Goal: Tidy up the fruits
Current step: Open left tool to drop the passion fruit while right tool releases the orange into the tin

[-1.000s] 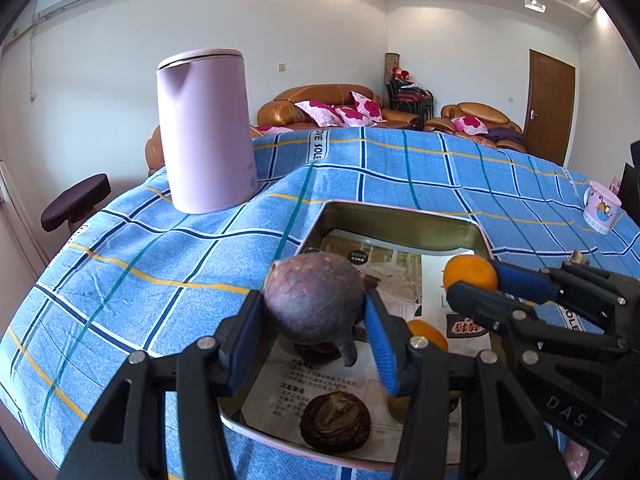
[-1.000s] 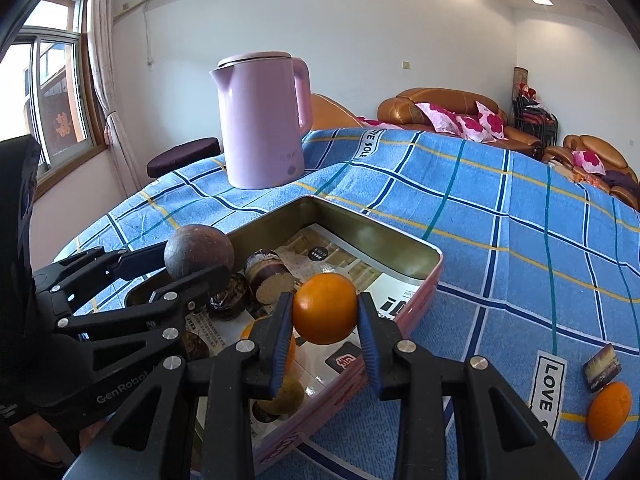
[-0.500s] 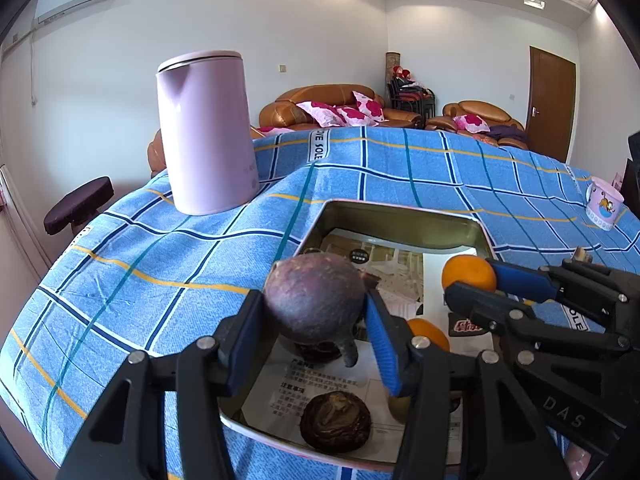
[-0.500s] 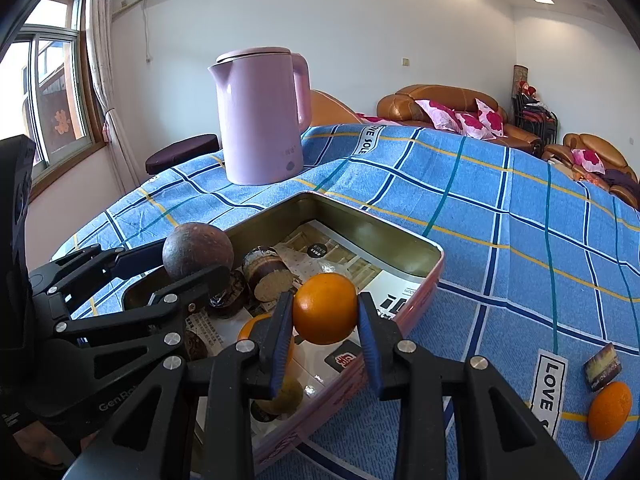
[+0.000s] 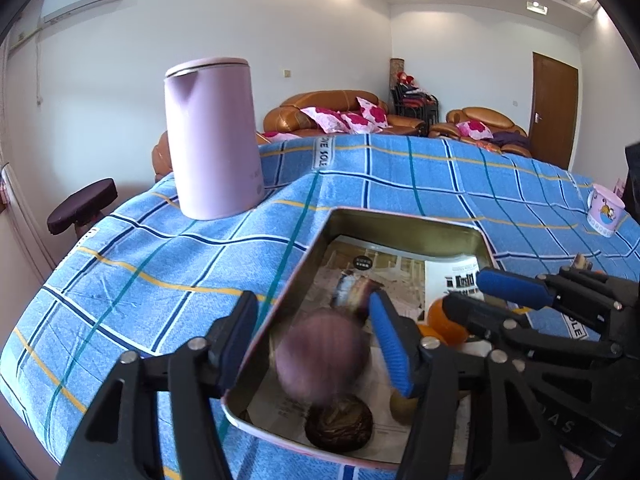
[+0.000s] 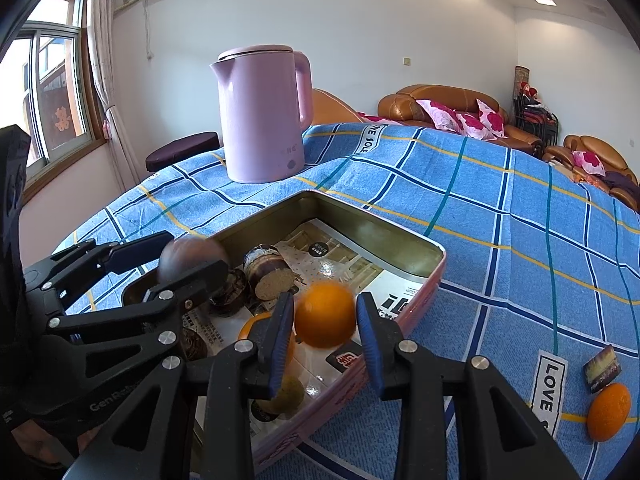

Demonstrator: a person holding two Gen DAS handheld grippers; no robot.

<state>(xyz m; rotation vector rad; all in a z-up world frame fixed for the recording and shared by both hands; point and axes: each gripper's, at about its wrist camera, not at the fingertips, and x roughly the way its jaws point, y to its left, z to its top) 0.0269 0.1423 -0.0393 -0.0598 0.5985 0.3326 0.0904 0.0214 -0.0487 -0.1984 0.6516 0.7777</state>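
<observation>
A metal tin (image 5: 400, 224) lined with printed paper sits on the blue checked cloth; it also shows in the right wrist view (image 6: 400, 236). My left gripper (image 5: 316, 340) is open over the tin's near left corner; a purple-brown round fruit (image 5: 320, 360), blurred, is loose between its fingers. My right gripper (image 6: 325, 340) is open over the tin; an orange (image 6: 325, 314), blurred, is loose between its fingers. Several dark fruits (image 6: 266, 276) and another orange (image 6: 250, 326) lie in the tin.
A lilac kettle (image 6: 262, 116) stands behind the tin. An orange (image 6: 608, 406) and a small dark packet (image 6: 602, 368) lie on the cloth at the right. A small printed cup (image 5: 605, 216) stands at the far right. Sofas and a stool lie beyond the table.
Both grippers have opened. The purple-brown fruit and the orange have left the fingers and are dropping toward the tin, motion-blurred.
</observation>
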